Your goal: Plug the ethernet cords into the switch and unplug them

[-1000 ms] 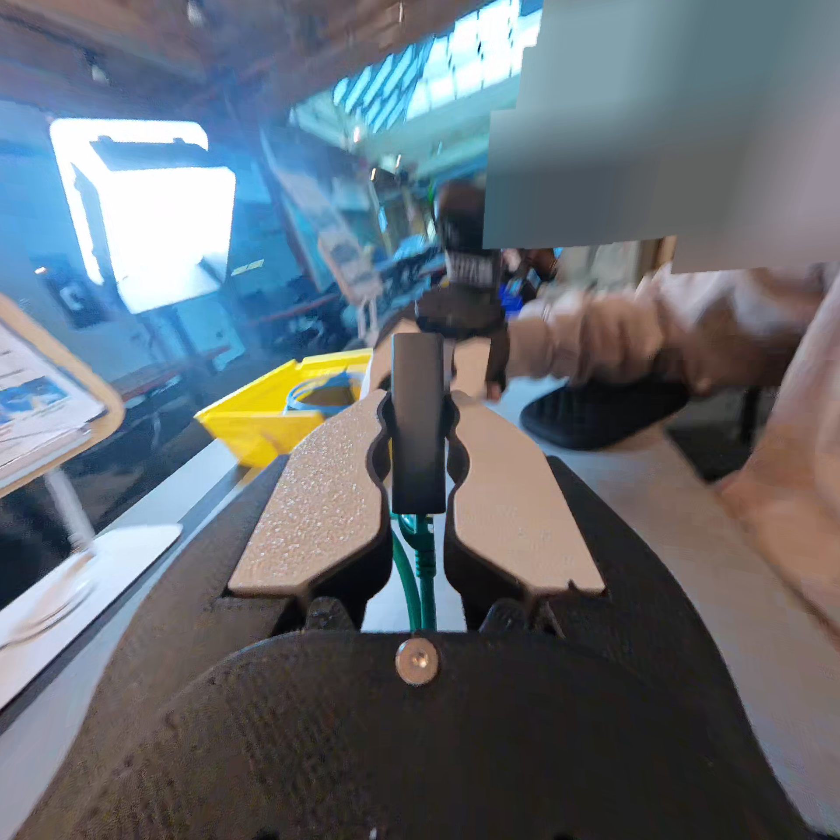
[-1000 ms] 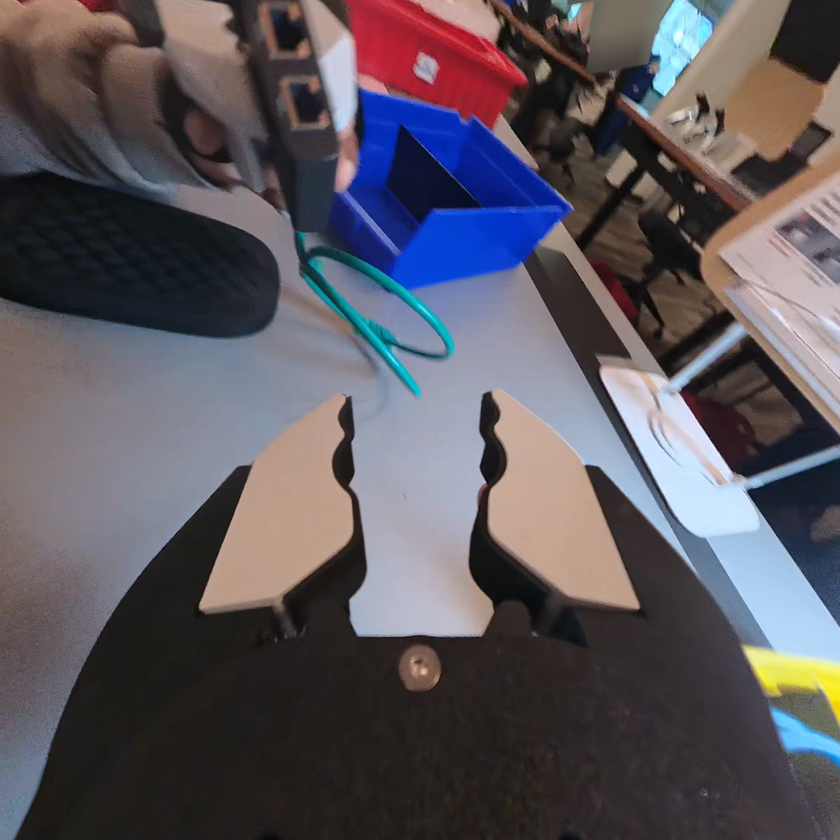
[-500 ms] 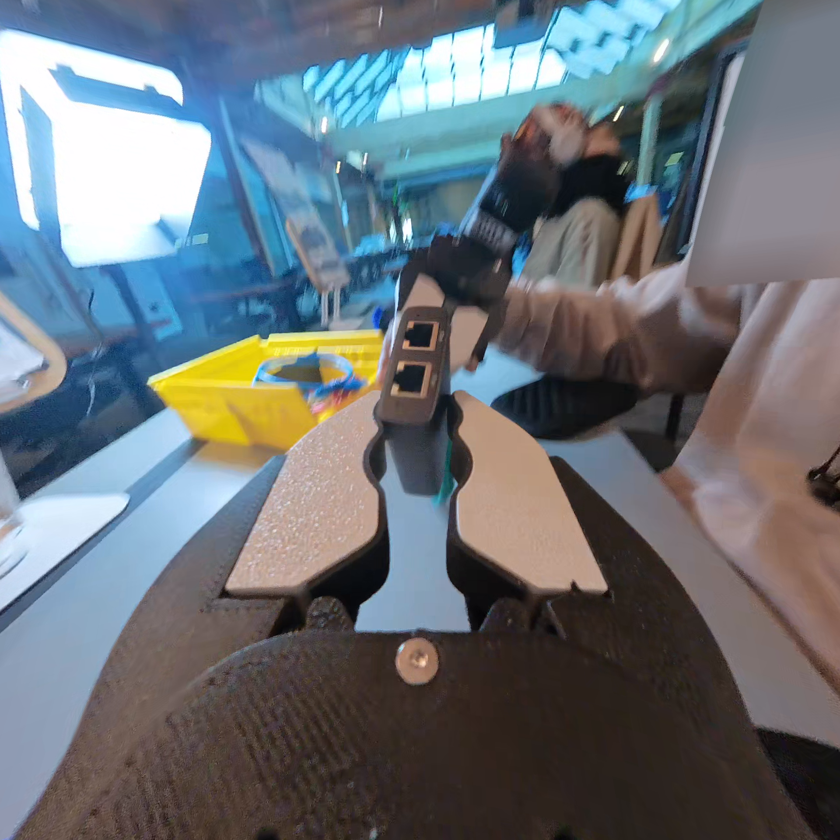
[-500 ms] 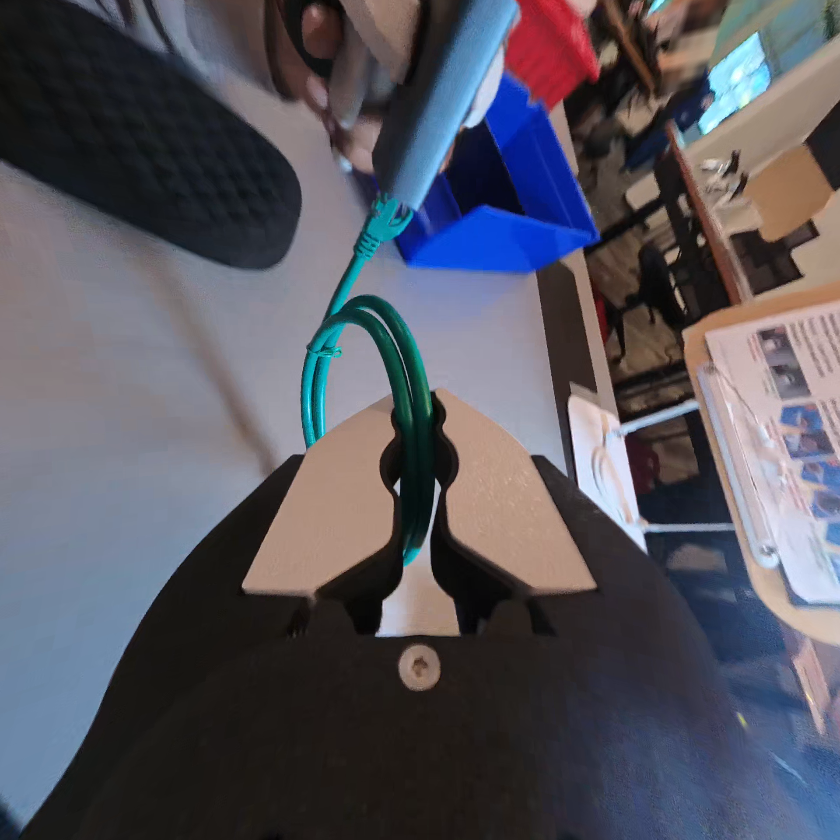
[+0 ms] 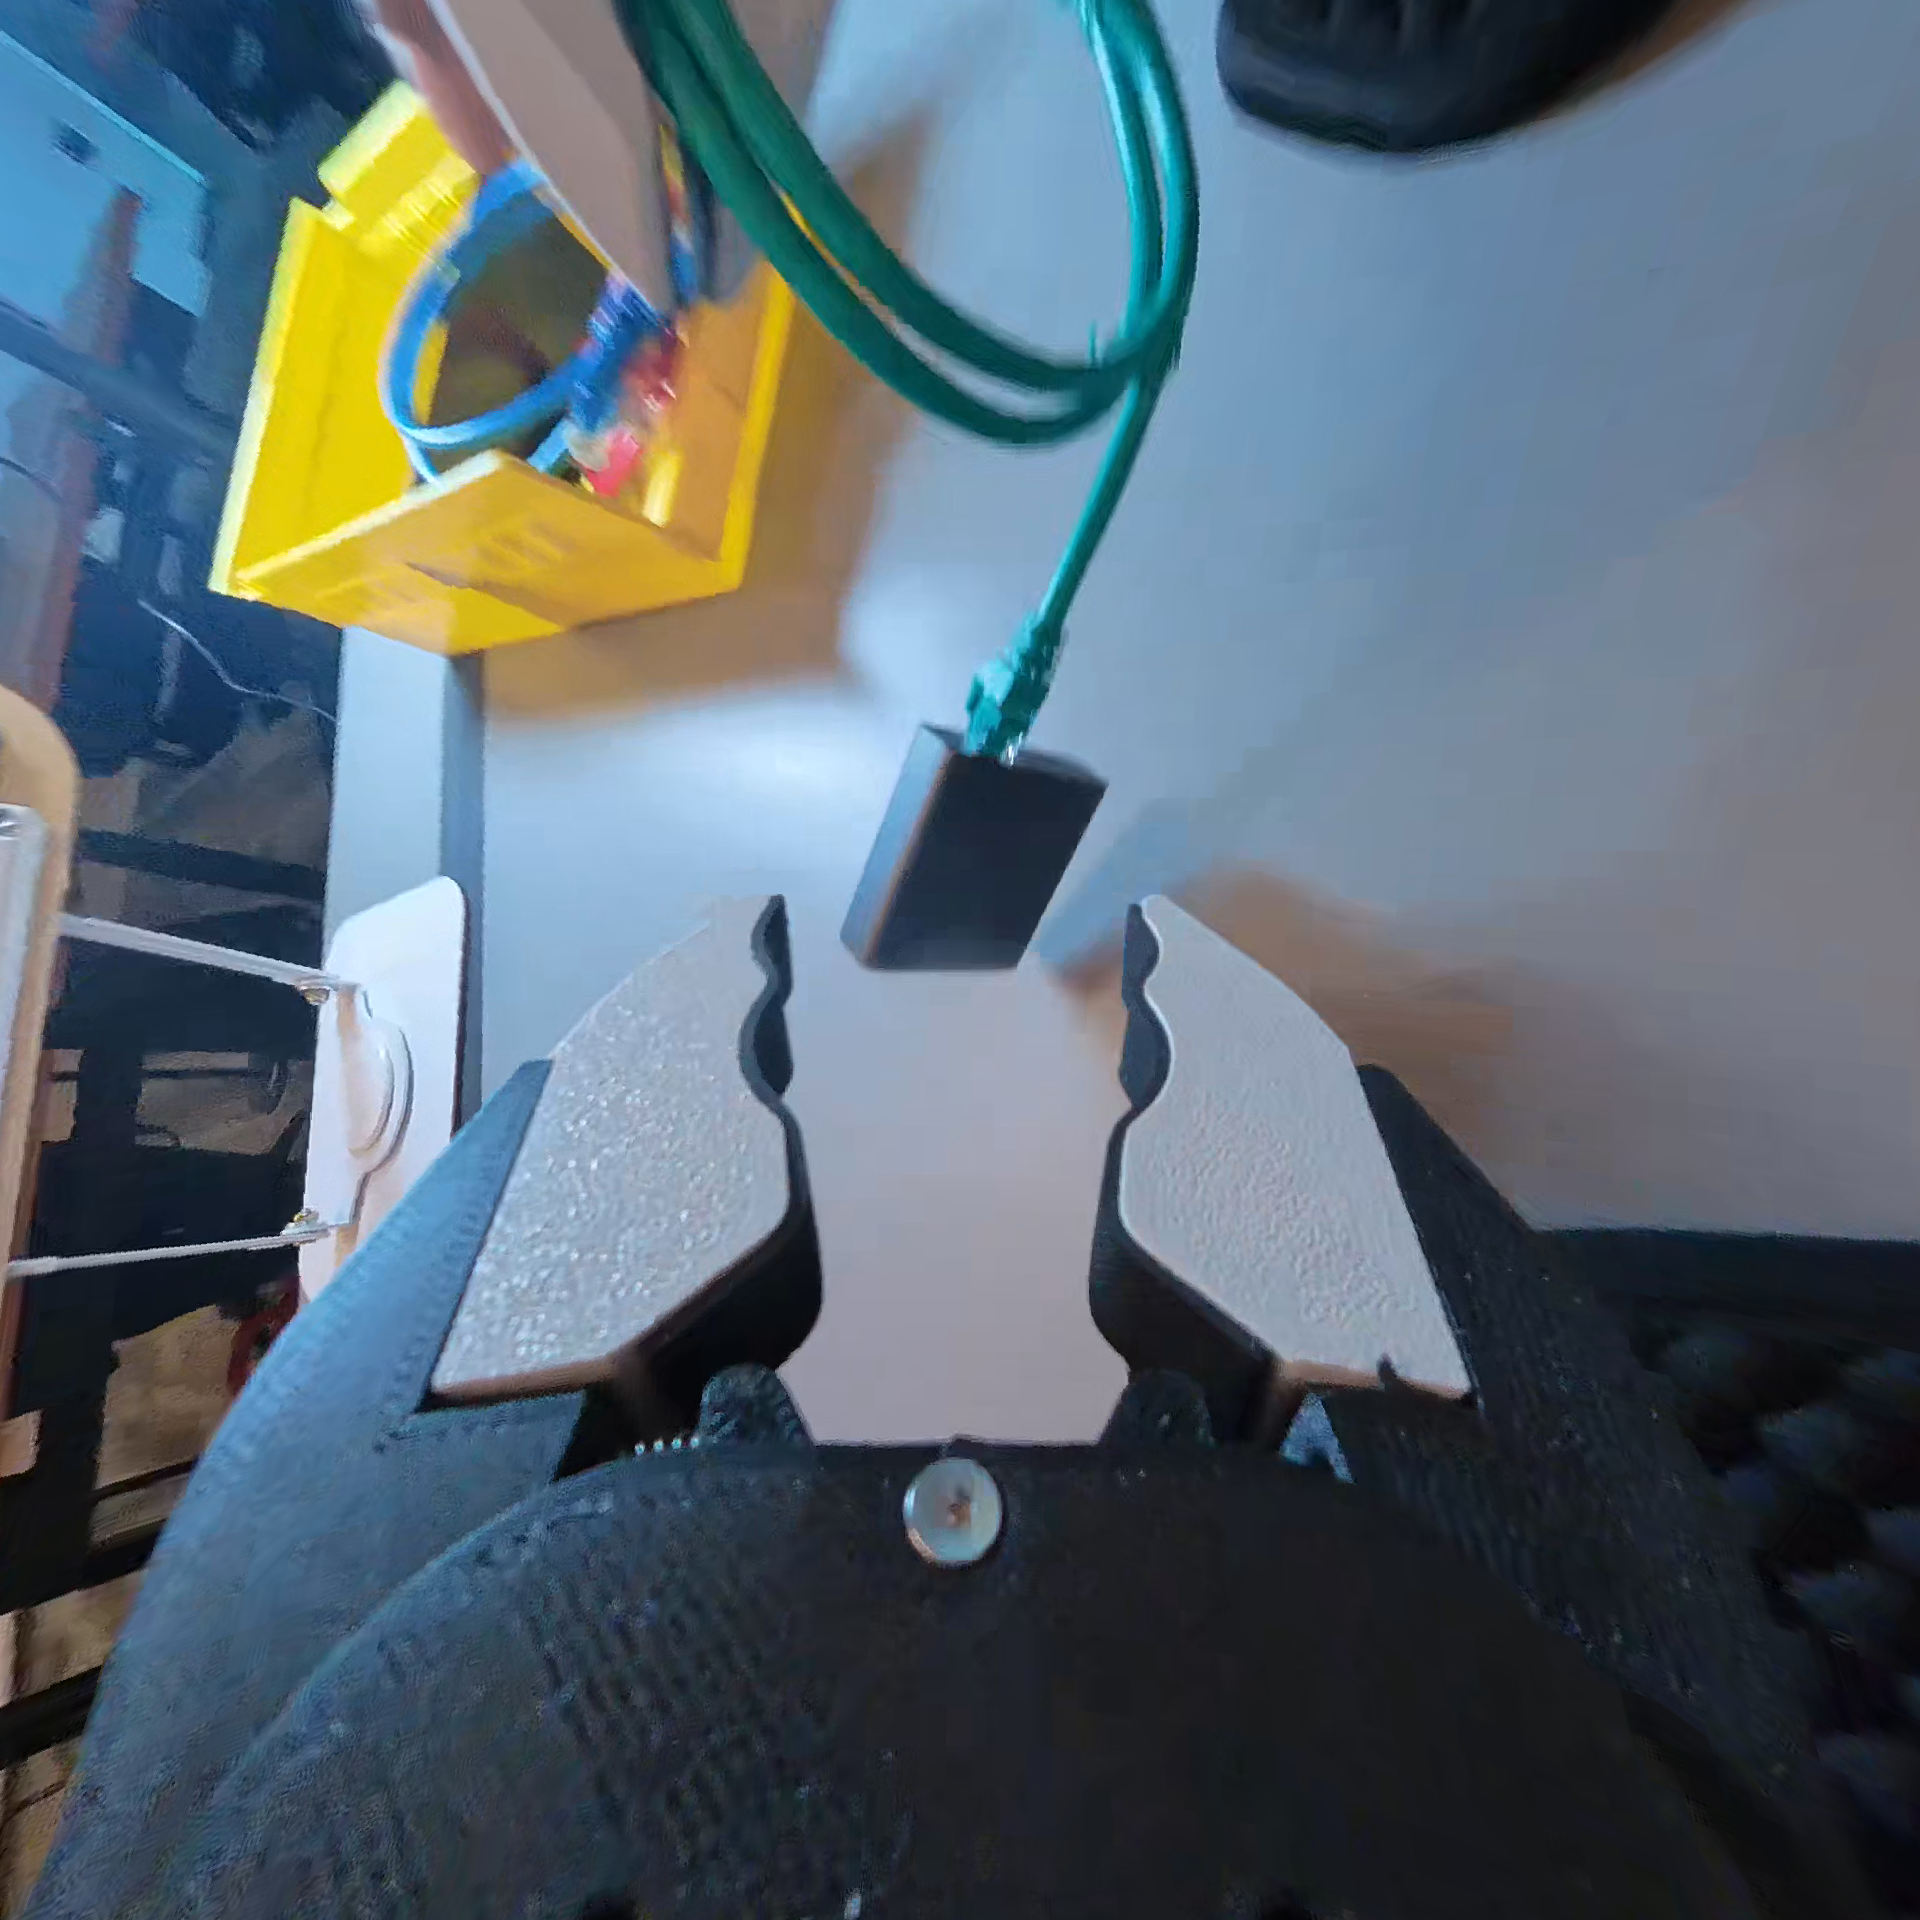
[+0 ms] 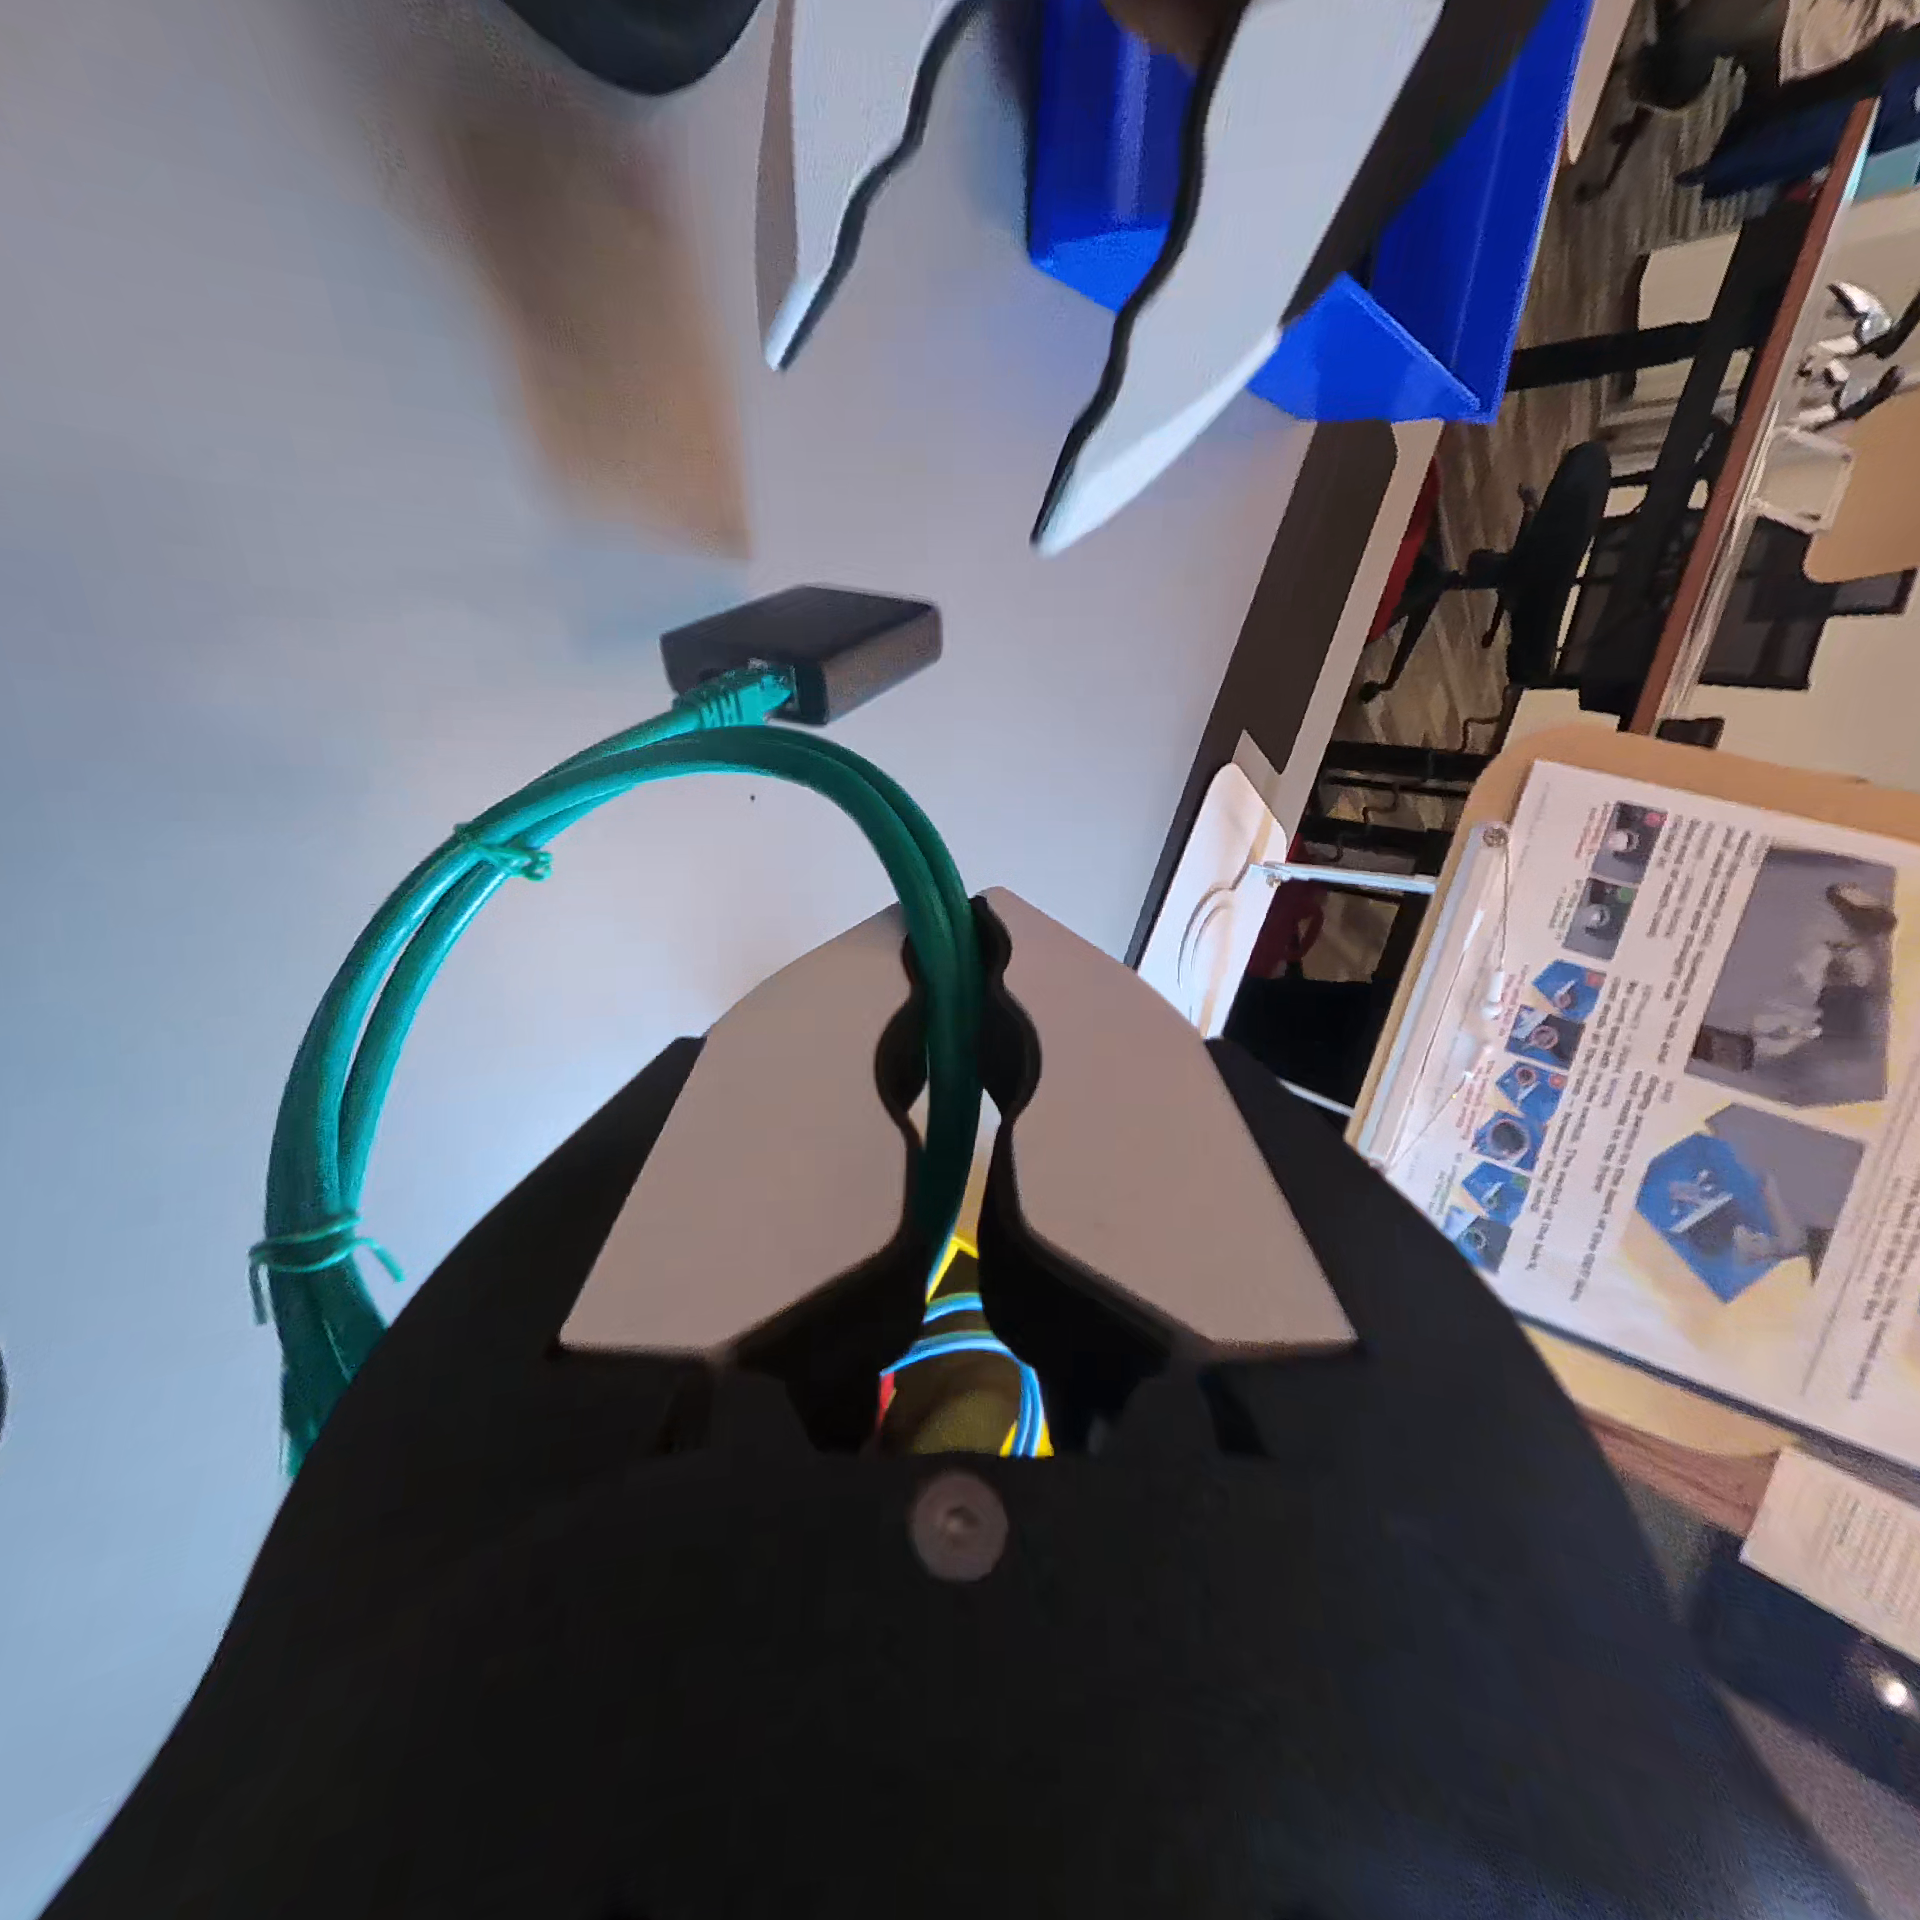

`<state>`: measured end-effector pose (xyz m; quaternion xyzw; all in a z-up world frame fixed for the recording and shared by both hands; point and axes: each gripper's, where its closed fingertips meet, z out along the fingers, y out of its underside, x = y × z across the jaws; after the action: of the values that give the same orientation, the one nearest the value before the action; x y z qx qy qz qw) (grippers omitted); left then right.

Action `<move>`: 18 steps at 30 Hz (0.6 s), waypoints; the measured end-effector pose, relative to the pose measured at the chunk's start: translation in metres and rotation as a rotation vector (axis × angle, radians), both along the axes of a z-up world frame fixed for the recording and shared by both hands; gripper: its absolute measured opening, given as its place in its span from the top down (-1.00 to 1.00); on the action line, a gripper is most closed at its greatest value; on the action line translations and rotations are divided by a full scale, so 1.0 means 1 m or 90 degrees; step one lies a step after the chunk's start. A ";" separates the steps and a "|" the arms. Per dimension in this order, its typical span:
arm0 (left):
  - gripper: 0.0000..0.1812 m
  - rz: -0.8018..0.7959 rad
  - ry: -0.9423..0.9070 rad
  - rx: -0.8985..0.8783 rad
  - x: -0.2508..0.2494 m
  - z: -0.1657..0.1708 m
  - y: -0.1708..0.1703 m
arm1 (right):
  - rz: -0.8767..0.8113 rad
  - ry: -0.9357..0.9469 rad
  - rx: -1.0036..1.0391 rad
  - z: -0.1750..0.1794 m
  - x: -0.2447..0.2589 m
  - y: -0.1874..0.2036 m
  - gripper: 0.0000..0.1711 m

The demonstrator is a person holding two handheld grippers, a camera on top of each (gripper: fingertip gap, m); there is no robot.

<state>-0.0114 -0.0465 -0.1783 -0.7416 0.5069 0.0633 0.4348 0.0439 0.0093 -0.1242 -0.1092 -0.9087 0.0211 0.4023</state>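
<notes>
Switch lies released on the table before the spread-apart left gripper, green cord plugged in, its coil pinched in the clamped right gripper, probably for unplugging.

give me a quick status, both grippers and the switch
Left gripper open, empty. Right gripper shut on green cord. Cord plugged into switch. Nothing in the way.

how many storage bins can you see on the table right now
2. A yellow bin holding blue cables sits at the table's edge, beyond the left gripper. A blue bin sits at the far end in the right wrist view, partly hidden. Others may lie out of frame.
</notes>
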 end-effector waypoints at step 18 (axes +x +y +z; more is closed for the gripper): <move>0.77 0.084 -0.136 -0.175 -0.008 -0.045 0.006 | -0.155 0.103 -0.271 0.043 0.016 0.042 0.51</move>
<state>-0.0193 -0.0410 -0.2232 -0.8282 0.4119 -0.0577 0.3755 0.0597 0.0508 -0.0807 -0.2979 -0.8288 0.1721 0.4413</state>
